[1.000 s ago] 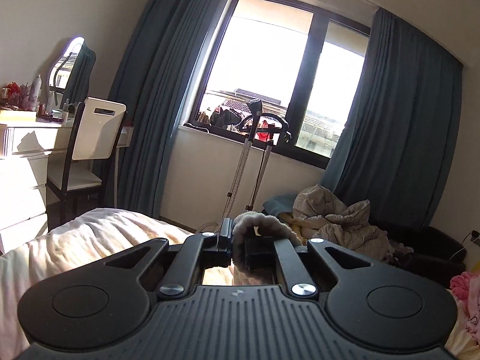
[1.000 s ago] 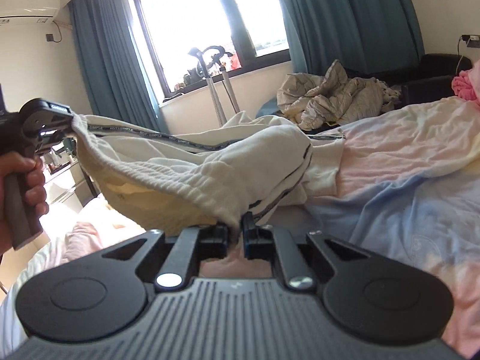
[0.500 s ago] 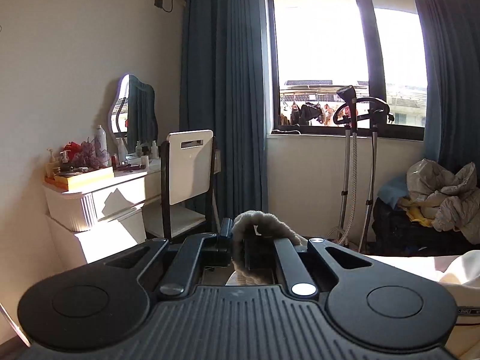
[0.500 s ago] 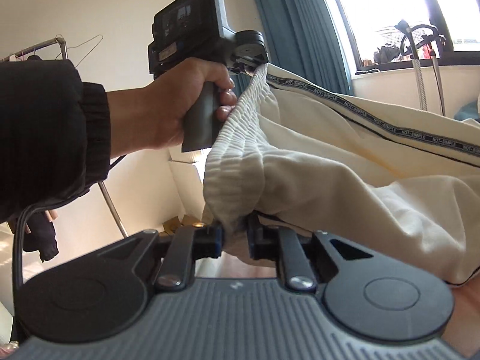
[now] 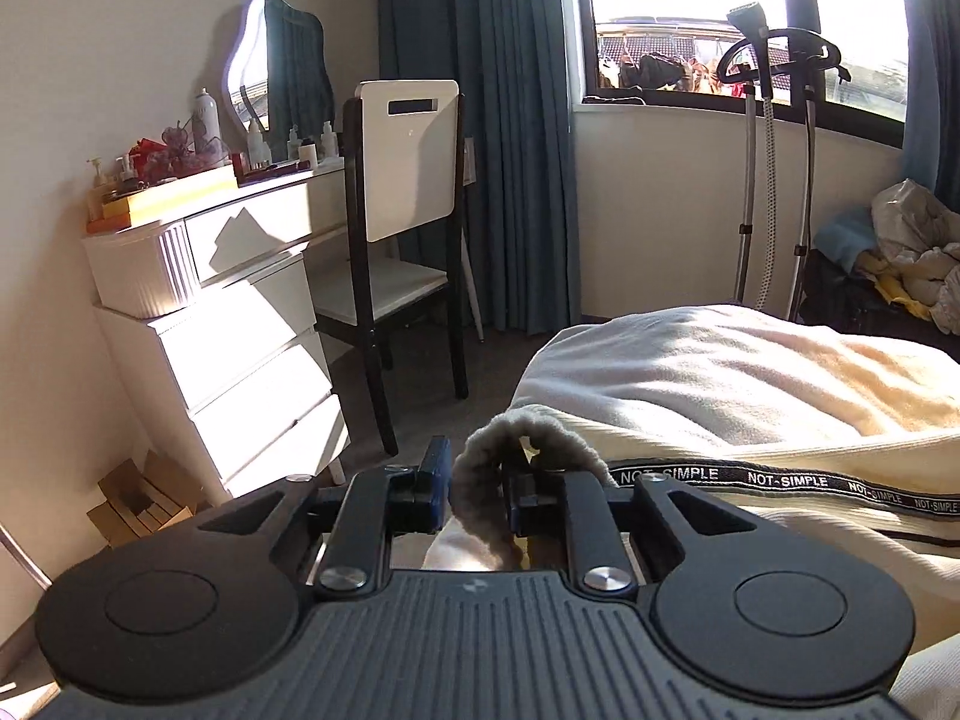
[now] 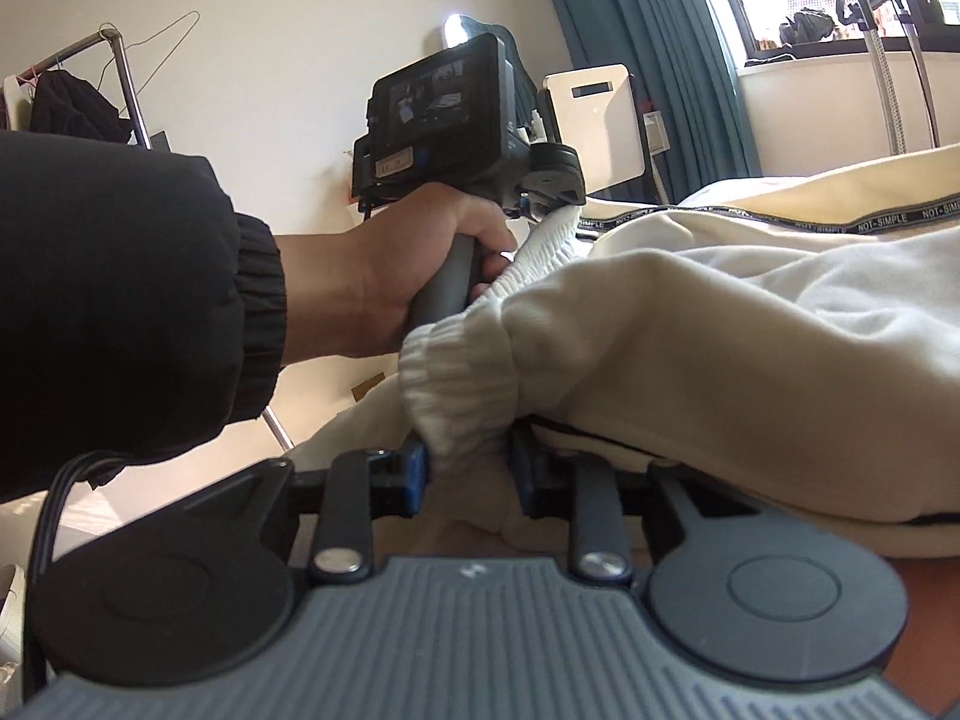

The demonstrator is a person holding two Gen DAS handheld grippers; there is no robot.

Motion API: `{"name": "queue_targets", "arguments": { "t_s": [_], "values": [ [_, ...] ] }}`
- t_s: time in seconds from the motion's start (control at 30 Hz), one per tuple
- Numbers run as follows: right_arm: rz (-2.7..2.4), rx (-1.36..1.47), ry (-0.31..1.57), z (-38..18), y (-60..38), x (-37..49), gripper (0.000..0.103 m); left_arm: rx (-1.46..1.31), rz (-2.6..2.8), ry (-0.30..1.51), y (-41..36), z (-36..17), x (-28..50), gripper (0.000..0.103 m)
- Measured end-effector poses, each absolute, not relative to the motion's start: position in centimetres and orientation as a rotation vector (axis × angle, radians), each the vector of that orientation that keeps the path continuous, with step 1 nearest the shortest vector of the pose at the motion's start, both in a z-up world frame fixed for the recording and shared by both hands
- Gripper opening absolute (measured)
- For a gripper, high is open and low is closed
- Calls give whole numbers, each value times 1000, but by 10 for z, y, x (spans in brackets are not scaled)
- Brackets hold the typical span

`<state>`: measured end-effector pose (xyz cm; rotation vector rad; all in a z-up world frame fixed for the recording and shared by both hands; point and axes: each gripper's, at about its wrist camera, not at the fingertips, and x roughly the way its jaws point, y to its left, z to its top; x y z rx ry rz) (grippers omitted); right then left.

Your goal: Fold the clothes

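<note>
Cream sweatpants with a black "NOT-SIMPLE" stripe lie across the bed. My left gripper is shut on their ribbed waistband, which loops up between the fingers. In the right wrist view the sweatpants spread to the right, and my right gripper is shut on a bunched ribbed band at their near edge. The left gripper shows there too, held by a hand in a dark sleeve, with the waistband stretched from it.
A white dresser with bottles and a mirror stands left, a white-backed chair beside it. A garment steamer stand and a crumpled clothes pile sit under the window. A clothes rack stands behind the arm.
Both grippers came down with the sweatpants, which now rest on the bed instead of hanging between them. The left view swung toward the dresser. Both pairs of jaws stand slightly wider around the ribbing.
</note>
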<state>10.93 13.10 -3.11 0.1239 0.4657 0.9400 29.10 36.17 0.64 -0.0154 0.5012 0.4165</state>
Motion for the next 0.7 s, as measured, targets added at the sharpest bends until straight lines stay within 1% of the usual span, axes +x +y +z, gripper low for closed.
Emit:
{"name": "queue_targets", "arguments": {
  "t_s": [0.03,0.07,0.1,0.2,0.33,0.57,0.7],
  "values": [
    [941,105,437,-26,129,103,54,-22,429,489,364,13,282,55],
    [942,98,417,-21,126,97,60,-19,444,476,365,19,273,64],
    [942,98,403,-16,122,90,67,-11,455,464,366,26,264,70],
    [908,83,375,0,107,72,68,-55,488,409,368,51,225,75],
    [813,55,344,16,74,56,68,-129,470,359,355,78,175,76],
    [582,9,300,48,-13,50,68,-71,304,345,253,85,110,76],
    [470,28,241,68,-73,48,68,-58,206,340,190,78,92,76]
  ]
}}
